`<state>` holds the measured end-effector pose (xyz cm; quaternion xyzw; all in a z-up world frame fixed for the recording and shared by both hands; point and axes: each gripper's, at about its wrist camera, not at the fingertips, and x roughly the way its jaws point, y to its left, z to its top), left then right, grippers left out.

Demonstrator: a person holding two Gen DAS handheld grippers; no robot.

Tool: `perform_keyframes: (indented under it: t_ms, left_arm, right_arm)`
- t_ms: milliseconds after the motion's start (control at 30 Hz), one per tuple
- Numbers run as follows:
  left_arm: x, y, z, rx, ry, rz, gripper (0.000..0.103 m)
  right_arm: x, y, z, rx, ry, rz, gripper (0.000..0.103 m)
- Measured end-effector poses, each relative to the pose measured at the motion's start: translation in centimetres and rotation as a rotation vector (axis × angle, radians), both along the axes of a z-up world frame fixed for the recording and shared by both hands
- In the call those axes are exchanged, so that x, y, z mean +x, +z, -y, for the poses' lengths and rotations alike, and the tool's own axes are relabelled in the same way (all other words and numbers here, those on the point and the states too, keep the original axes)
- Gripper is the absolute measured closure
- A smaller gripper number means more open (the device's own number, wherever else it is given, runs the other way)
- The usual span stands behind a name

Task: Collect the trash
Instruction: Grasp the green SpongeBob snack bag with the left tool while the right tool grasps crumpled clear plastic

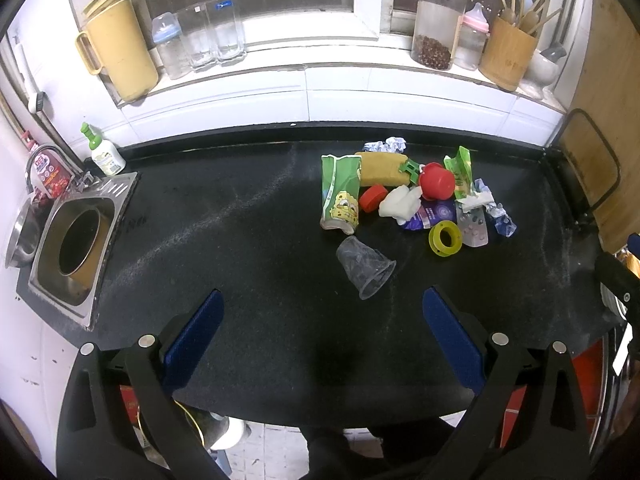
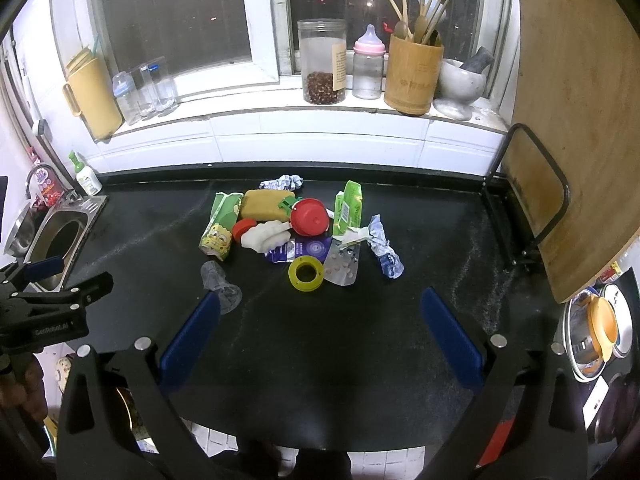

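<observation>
A heap of trash lies on the black counter (image 1: pixel 240 240): a green SpongeBob carton (image 1: pixel 340 194) (image 2: pixel 218 226), a clear plastic cup (image 1: pixel 366 266) (image 2: pixel 220 286) on its side, a yellow tape ring (image 1: pixel 445 238) (image 2: pixel 306 275), a big red lid (image 1: pixel 437 180) (image 2: pixel 309 216), a small red cap (image 1: pixel 373 198), white tissue (image 1: pixel 400 202), a pill blister (image 2: pixel 342 266) and crumpled wrappers (image 2: pixel 382 250). My left gripper (image 1: pixel 322 302) is open, just short of the cup. My right gripper (image 2: pixel 320 302) is open, short of the tape ring. Both are empty.
A round metal-rimmed hole (image 1: pixel 78 246) is set in the counter at far left, with a soap bottle (image 1: pixel 105 152) behind it. The windowsill holds a yellow jug (image 1: pixel 120 48), jars and a bamboo utensil holder (image 2: pixel 414 76). A wooden board (image 2: pixel 576 120) stands at right.
</observation>
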<state>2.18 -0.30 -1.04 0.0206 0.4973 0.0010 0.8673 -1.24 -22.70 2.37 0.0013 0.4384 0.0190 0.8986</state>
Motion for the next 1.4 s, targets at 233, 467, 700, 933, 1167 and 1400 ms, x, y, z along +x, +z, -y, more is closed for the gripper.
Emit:
perform_keyframes:
  t_ms: [233, 467, 700, 933, 1167, 1400]
  left_arm:
    - [0.3, -0.5, 0.0, 0.003, 0.000, -0.008, 0.006]
    - [2.8, -2.1, 0.4, 0.032, -0.012, -0.022, 0.006]
    - [7.8, -6.3, 0.6, 0.016, -0.045, -0.056, 0.006]
    - [13.7, -12.0, 0.5, 0.047, -0.073, -0.073, 0.006]
    - [17.7, -17.1, 0.6, 0.047, -0.127, -0.141, 0.006]
    - [19.9, -19.6, 0.4, 0.027, -0.161, -0.196, 0.007]
  right_arm:
    - [0.8, -0.5, 0.3, 0.001, 0.005, -0.009, 0.006]
    - [3.0, -2.2, 1.3, 0.009, 0.005, -0.025, 0.006]
    - [6.6, -6.5, 3.5, 0.031, 0.024, -0.054, 0.006]
    - [11.5, -11.9, 6.6, 0.021, 0.022, -0.102, 0.006]
    - [16.9, -17.9, 10.0, 0.013, 0.008, -0.196, 0.015]
    - [20.0, -22.6, 11.1, -0.016, 0.040, -0.314, 0.027]
